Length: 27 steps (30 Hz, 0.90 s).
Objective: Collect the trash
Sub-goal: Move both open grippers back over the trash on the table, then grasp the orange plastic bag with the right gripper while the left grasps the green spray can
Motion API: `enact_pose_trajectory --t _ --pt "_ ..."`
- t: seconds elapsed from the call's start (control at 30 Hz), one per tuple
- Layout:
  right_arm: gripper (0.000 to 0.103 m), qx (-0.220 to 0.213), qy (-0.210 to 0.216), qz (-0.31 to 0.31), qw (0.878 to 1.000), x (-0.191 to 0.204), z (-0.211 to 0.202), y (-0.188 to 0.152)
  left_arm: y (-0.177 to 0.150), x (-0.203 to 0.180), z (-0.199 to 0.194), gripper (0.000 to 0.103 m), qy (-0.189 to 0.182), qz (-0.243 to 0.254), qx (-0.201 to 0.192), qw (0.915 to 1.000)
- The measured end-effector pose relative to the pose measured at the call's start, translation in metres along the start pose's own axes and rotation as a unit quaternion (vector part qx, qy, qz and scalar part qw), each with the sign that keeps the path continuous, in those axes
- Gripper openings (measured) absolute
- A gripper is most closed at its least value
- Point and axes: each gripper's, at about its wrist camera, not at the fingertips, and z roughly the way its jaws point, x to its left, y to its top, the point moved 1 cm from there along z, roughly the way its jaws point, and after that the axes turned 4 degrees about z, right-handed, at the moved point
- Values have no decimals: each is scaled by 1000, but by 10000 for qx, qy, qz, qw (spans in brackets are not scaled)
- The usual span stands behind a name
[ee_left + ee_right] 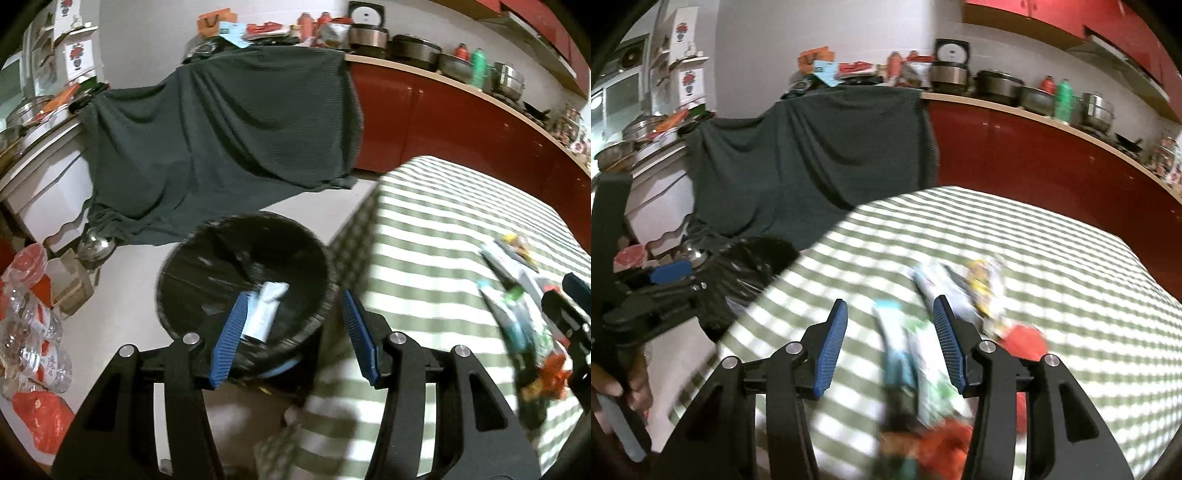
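Green-checked cloth covers the worktop [1052,236], with red cabinets [1015,147] far behind. Left claw [291,332] hangs spread wide above the black bin [243,291] on the floor at left, a pale wrapper [266,310] lying inside. Right claw [890,343] is parted over blurred wrappers [923,350] lying on the worktop.
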Motion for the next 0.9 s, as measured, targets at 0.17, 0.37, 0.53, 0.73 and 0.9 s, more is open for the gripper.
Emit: enact_pose_trajectory --t 0.17,0.37,0.53,0.73,0.9 --pt "48 121 -146 103 9998 -26 -16 -27 -15 -34 -14 58 -195 143 16 9997" --pt "48 270 -207 306 9990 -48 -25 -55 -31 -66 -23 58 -370 291 103 9988" --pt "48 308 -195 351 9987 -54 -26 -68 -42 -86 -27 59 -438 446 146 9979" --pt "48 387 -64 373 9985 -51 -22 -77 -49 -93 -28 59 -408 506 201 9977" --pt "39 396 62 316 9987 -48 -22 -82 -51 -93 -28 59 -361 503 217 9978"
